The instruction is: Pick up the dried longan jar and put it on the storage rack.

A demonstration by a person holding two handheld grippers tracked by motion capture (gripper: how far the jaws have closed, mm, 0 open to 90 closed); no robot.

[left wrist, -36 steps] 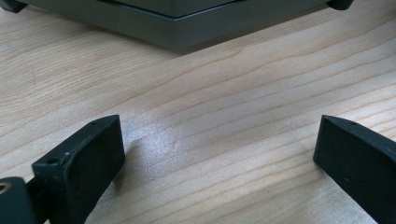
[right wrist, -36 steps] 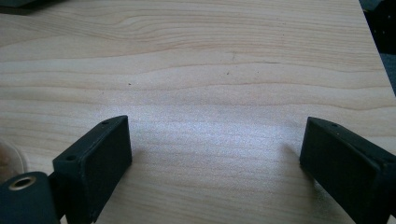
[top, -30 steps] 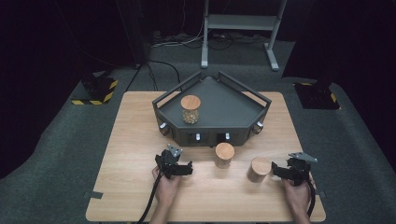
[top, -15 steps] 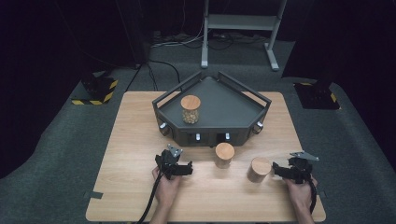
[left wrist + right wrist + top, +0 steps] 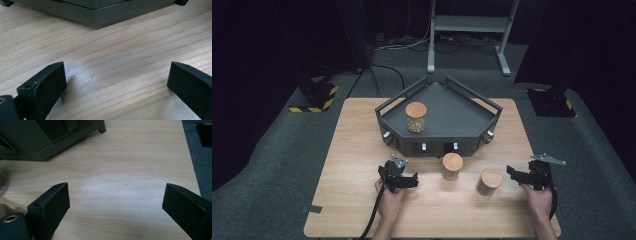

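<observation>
1. The right gripper stood just beside the nearest wooden-lidded jar on the table, apart from it; its jaws had just been opening and gaped wide over bare wood.
2. The left gripper rested wide open, empty, pointing toward the middle jar.
3. A third jar, perhaps holding nuts, stood inside the dark tray.

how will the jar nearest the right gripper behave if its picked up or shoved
The wood-lidded jar stands upright beside the open right gripper, untouched. Short and squat, it probably resists tipping. Its round side may slip or twist between flat jaws. It is likely rigid; the lid might lift off if gripped alone.
</observation>
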